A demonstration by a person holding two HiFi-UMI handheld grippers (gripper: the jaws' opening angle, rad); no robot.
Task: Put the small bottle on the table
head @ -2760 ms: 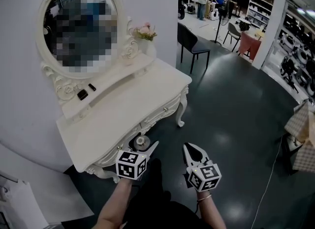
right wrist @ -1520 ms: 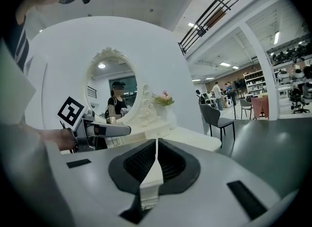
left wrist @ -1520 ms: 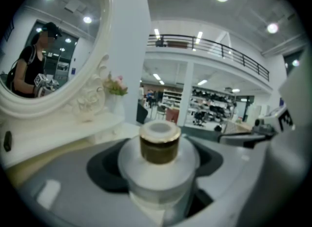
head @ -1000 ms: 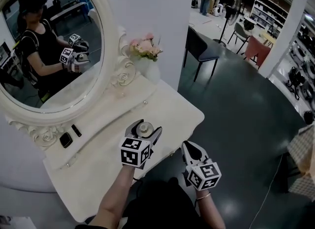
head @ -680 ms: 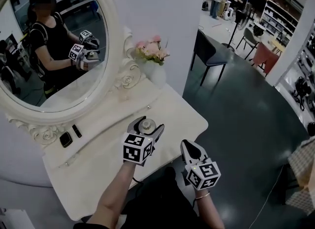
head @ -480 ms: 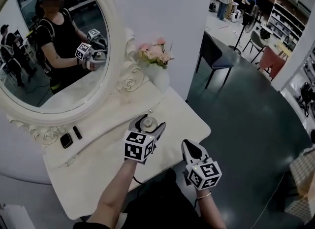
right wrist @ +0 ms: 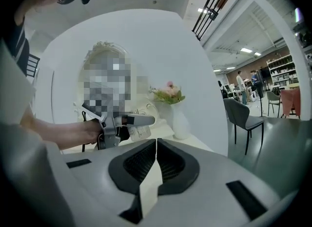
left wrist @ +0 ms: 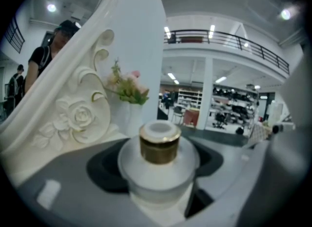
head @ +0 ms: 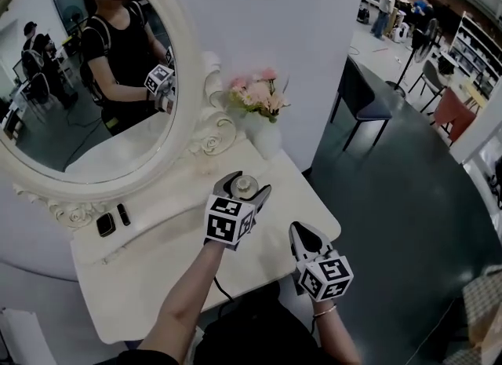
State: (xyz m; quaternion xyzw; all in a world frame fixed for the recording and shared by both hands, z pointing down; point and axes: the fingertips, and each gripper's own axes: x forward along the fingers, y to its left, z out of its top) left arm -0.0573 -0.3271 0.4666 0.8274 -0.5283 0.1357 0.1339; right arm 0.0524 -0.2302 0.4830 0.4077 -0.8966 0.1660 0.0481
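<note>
Head view has the left gripper (head: pixel 247 184) out over the white table (head: pixel 125 277), near the vase of flowers (head: pixel 263 129), its jaws clamped on either side of the small bottle (left wrist: pixel 159 162). The bottle is frosted with a gold collar and stands upright. Whether its base touches the table I cannot tell. The right gripper (head: pixel 300 231) hangs off the front edge, pressed shut on nothing. To my eye this is the placing step. What it calls for next is a level lowering onto bare table, then easing the jaws apart without tipping the bottle.
</note>
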